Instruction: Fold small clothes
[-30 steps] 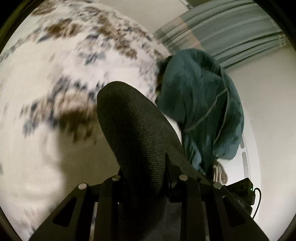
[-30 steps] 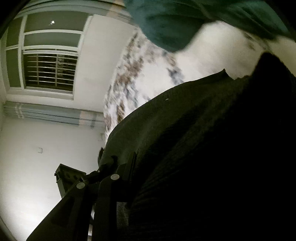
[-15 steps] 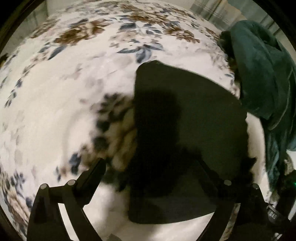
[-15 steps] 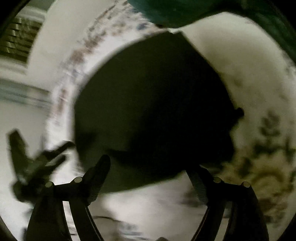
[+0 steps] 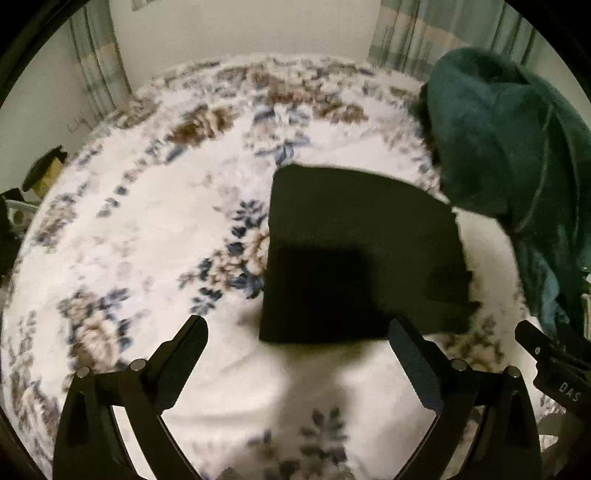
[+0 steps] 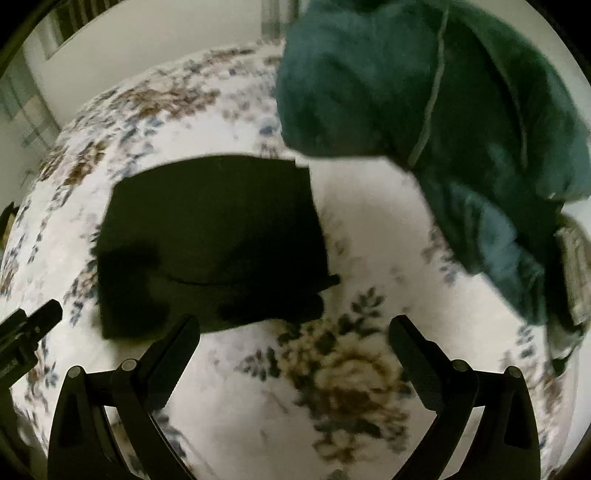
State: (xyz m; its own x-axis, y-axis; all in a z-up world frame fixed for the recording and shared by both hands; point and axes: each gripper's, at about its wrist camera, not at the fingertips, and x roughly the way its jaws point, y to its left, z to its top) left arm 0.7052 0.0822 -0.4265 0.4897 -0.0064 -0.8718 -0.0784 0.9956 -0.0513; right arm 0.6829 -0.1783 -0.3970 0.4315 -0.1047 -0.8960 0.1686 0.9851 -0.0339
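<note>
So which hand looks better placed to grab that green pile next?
Probably the right. In its view the teal garment lies ahead and right of the right gripper, whose jaws stand open and empty. From the left gripper, also open, it sits off at the far right edge, beyond the folded black cloth.

My left wrist view looks down and forward over the flowered bedspread (image 5: 147, 229) from close above, toward the far wall and curtains (image 5: 424, 33). My right wrist view looks the same way from further right. Both share the black folded cloth (image 5: 354, 251) (image 6: 214, 236), the green garment (image 5: 509, 140) (image 6: 424, 110) and the bedspread (image 6: 369, 229).
</note>
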